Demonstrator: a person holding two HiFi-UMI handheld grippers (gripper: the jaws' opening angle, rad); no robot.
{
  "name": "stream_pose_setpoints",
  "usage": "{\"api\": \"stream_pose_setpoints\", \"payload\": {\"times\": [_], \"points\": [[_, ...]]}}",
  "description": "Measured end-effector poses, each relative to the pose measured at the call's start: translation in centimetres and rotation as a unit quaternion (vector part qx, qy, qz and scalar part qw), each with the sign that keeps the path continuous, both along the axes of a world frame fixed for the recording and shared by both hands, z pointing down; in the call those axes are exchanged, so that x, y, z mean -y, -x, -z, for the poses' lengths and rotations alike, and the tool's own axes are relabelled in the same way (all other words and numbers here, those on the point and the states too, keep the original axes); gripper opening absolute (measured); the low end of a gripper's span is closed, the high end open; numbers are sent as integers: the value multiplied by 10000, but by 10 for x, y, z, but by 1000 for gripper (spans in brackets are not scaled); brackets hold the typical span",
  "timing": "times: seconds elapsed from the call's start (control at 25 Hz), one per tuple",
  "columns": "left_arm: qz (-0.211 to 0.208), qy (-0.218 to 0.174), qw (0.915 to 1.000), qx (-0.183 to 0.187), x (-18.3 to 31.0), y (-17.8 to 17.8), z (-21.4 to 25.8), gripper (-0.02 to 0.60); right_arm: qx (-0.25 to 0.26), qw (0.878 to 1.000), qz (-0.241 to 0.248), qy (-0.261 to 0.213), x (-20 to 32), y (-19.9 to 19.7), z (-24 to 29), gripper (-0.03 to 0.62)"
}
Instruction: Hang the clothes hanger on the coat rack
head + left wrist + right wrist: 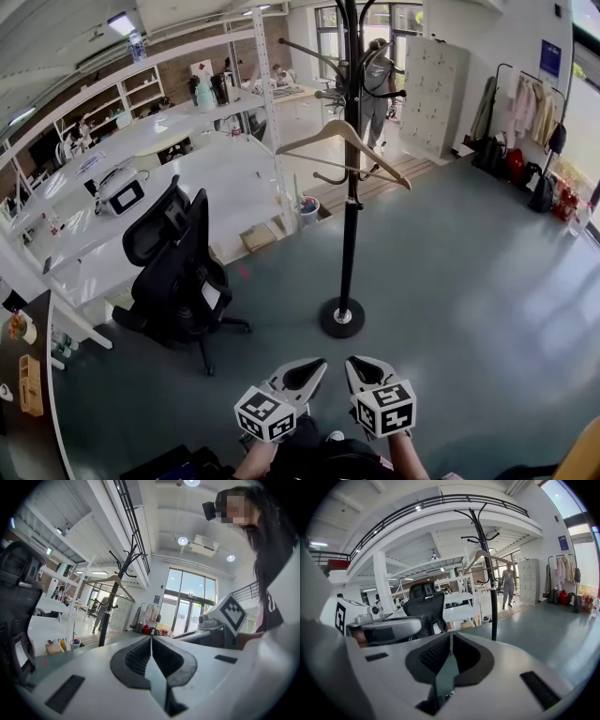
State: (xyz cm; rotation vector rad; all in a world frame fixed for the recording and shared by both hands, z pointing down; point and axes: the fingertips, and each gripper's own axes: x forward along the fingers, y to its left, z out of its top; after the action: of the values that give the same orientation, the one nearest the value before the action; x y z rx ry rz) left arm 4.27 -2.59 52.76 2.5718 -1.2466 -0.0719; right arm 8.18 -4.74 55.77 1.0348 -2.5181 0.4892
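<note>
Both tongs sit low and close to my operator's body, side by side, wrists tucked in at the bottom of the head view. Left gripper (311, 369) has its jaws pressed together on nothing, and I read it pointing about level across the room. Right gripper (360, 367) is also pinched closed and empty, tipped a little down toward the floor (469, 281). Both noses aim at the coat rack (350, 234), well apart from it. Now the clothes hanger (314, 137): pale wood with a crossbar, hanging by its hook from one of the rack's upper arms, right against the black pole, one shoulder dipping lower on the right. An office chair (178, 267) stands left of the rack's round base.
</note>
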Motion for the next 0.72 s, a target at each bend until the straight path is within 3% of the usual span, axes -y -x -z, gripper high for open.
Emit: {"api": "stream_pose_setpoints", "payload": {"times": [0.72], "points": [[-1,-8,10000,22,0,2,0,2,-32,10000,-9,18,-2,0,-3,28]]}}
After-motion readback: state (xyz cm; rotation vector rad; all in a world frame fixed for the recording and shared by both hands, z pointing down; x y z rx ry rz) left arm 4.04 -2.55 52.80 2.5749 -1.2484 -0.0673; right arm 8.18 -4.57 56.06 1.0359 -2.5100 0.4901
